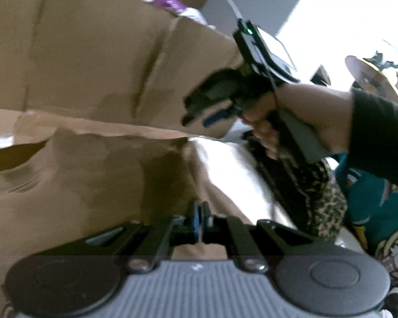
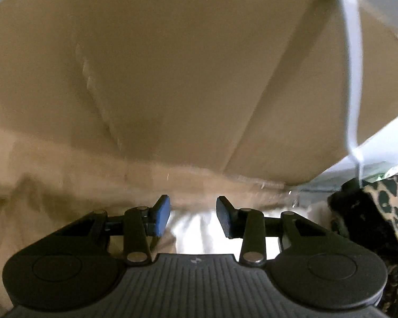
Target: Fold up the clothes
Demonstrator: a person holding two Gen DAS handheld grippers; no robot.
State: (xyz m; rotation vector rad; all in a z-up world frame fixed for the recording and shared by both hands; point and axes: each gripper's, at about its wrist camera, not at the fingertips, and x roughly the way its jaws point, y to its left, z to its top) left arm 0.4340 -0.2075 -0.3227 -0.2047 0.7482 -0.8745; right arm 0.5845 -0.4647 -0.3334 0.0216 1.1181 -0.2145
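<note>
A tan garment point(image 1: 79, 185) lies rumpled over a white sheet point(image 1: 225, 164), in front of a cardboard box. My left gripper point(image 1: 199, 212) is shut, and a fold of the tan cloth is pinched between its tips and shows beneath them. A hand in a dark sleeve holds my right gripper point(image 1: 199, 116) above the garment's far edge, pointing steeply down. In the right wrist view that gripper point(image 2: 192, 204) stands open over the white sheet point(image 2: 193, 228), right beside the tan garment point(image 2: 53, 185). Nothing is between its pads.
A large cardboard box point(image 1: 92, 53) stands close behind the cloth and fills the right wrist view as the same box point(image 2: 172, 79). A leopard-print garment point(image 1: 329, 206) and a teal garment point(image 1: 371, 206) lie to the right. A white cable point(image 2: 354, 79) hangs down.
</note>
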